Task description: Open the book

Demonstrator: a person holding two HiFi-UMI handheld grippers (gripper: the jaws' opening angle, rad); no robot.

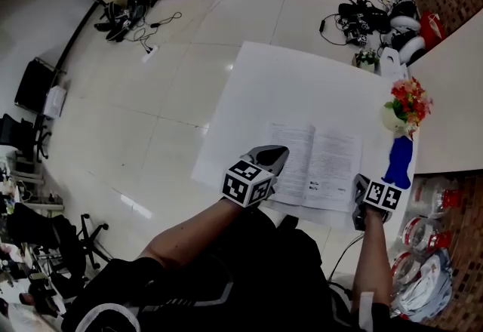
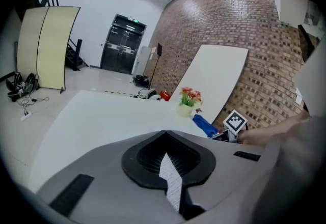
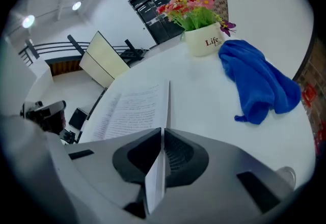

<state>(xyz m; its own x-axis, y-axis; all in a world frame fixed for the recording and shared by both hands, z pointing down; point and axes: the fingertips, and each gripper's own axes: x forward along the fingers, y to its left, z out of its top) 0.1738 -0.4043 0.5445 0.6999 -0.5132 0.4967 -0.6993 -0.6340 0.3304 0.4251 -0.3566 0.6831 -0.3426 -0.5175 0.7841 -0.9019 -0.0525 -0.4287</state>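
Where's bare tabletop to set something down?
The far half of the table, beyond the open book, is bare; so is the strip left of the book. Crowded: flower pot and blue cloth along the right edge.

The book (image 1: 321, 164) lies on the table (image 1: 256, 89), at its near edge; a cloth (image 1: 398, 161) lies right of it, a flowerpot (image 1: 394, 119) just behind the cloth.

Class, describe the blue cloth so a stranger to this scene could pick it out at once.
Find the big white table and look along its right edge for the white pot of flowers. The blue cloth lies crumpled beside that pot, on the side nearer the person. It is the only blue thing on the table; the open book next to it is flat and white.
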